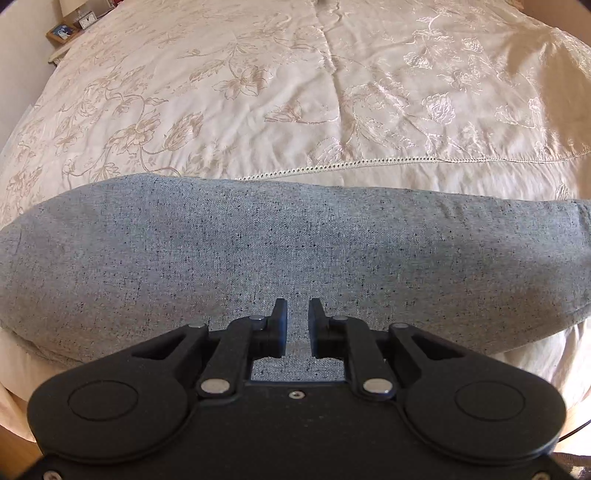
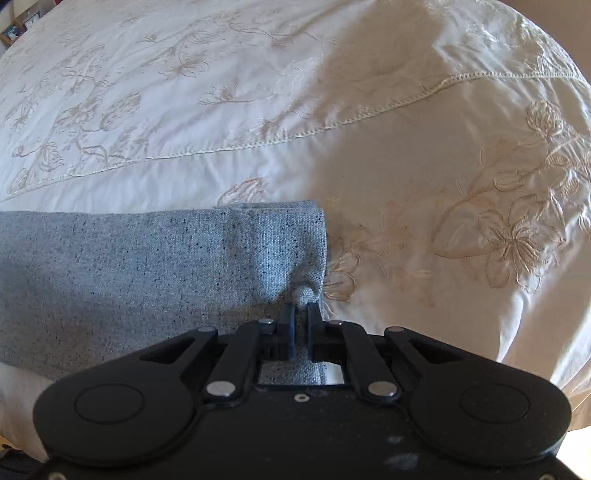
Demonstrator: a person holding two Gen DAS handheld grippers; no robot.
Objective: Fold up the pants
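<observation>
Grey speckled pants (image 1: 280,254) lie flat in a long band across the near edge of a bed. In the left wrist view my left gripper (image 1: 297,306) hovers over the middle of the pants with its jaws a little apart and nothing between them. In the right wrist view the pants' right end (image 2: 207,258) shows, with a hemmed edge. My right gripper (image 2: 301,308) is shut on a pinch of cloth at the near right corner of the pants, which bunches up at the fingertips.
The bed is covered by a cream bedspread (image 1: 295,92) with embroidered flowers and a stitched seam (image 2: 258,142). A bedside table (image 1: 64,31) with a picture frame and a clock stands at the far left. The bed's edge runs just below the pants.
</observation>
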